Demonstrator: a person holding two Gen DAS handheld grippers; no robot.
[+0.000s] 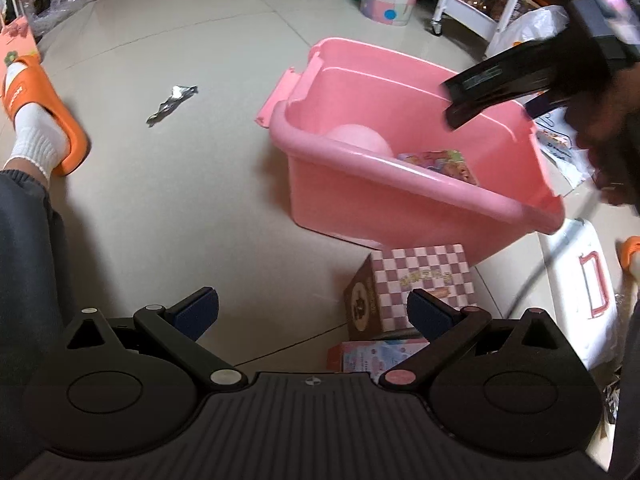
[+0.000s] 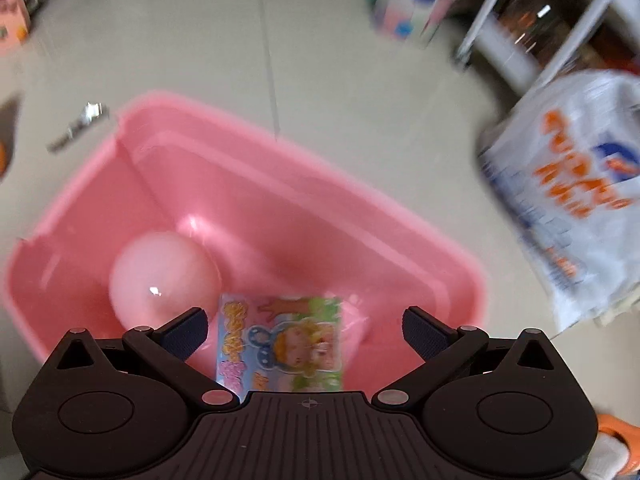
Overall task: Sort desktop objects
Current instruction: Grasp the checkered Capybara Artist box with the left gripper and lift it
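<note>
Bin (image 2: 420,236) pink, holds ball (image 2: 164,276) and picture packet (image 2: 296,344) | right tool (image 2: 306,330) released above it | left tool (image 1: 314,312) released, near checkered box (image 1: 420,280)

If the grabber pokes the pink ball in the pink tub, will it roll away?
Probably yes. The pink ball is round and glossy, so it would likely roll or slip from the pads. It looks light, maybe hollow. The pink tub walls should stop it.

Floor: glossy beige ceramic tiles (image 1: 180,208) with thin grout lines, filling the frame's centre.
Furniture: white wheeled metal-frame trolley (image 1: 472,12), upper right.
Light: soft sheen, upper left.
</note>
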